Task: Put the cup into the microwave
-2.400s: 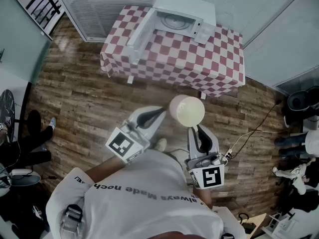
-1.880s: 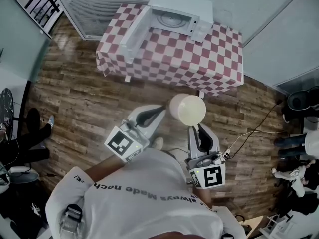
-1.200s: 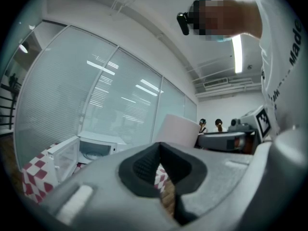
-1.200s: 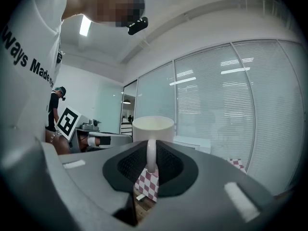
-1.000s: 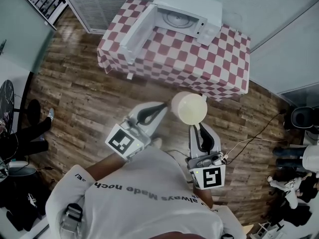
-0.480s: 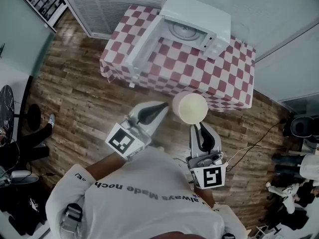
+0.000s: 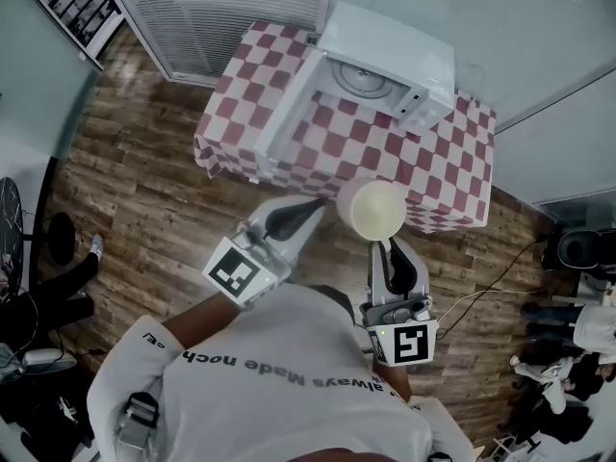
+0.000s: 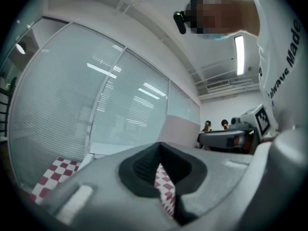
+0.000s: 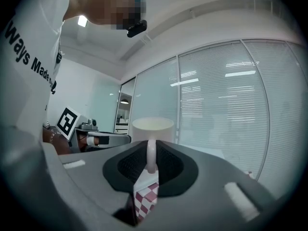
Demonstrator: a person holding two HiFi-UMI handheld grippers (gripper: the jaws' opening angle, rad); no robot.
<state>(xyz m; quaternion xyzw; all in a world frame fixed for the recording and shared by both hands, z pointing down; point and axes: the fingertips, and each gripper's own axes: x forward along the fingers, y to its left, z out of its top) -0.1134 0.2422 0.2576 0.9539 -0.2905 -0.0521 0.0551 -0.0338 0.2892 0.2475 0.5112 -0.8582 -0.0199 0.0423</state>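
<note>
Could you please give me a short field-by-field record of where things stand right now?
cup: carried in the air by its handle
right tongs: shut on the cup's handle
left tongs: shut, holding nothing
microwave: stands on the checked table
door: swung open
task status: cup not yet inside the microwave

I have both grippers out in front of my body, the right one loaded.
My grey left gripper [image 7: 310, 207] angles in towards the right, jaws together on nothing, with my bare left forearm [image 7: 188, 327] behind it. My grey right gripper [image 7: 381, 248] points straight ahead, jaws clamped on the handle of the upright cream ceramic cup [image 7: 373, 208], just beside the left tips.
</note>
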